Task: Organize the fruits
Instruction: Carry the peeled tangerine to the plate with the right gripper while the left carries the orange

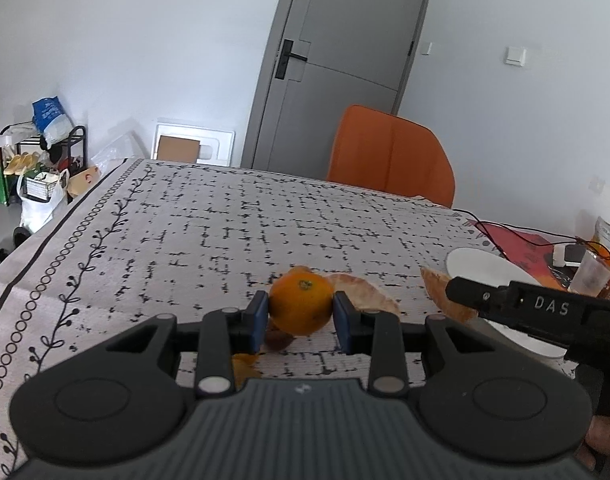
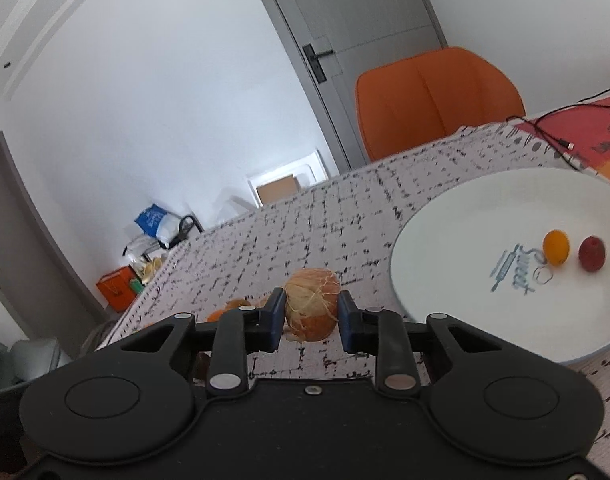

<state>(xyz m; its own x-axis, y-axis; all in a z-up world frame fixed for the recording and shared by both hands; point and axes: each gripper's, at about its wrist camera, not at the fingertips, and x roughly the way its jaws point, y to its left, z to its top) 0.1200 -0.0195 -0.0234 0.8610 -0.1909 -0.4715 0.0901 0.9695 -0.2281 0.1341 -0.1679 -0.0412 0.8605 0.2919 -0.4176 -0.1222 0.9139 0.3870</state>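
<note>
My left gripper [image 1: 301, 312] is shut on an unpeeled orange tangerine [image 1: 301, 307], just above the patterned tablecloth [image 1: 209, 236]. Pieces of peel [image 1: 365, 294] lie behind it and below it [image 1: 244, 364]. My right gripper [image 2: 312, 314] is shut on a peeled tangerine [image 2: 311, 305] with white pith, held over the cloth left of a white plate [image 2: 457, 240]. On the plate sit a small orange fruit [image 2: 556, 247] and a small red fruit [image 2: 591, 253]. The right gripper's body [image 1: 545, 312] shows in the left wrist view, in front of the plate [image 1: 481, 268].
An orange chair [image 1: 389, 156] stands at the table's far side, with a grey door [image 1: 345, 60] behind. A red mat [image 2: 577, 128] with a black cable [image 2: 553, 136] lies beyond the plate. A plastic cup [image 1: 589, 276] and packets stand at the right. Clutter sits on the floor to the left [image 1: 37, 168].
</note>
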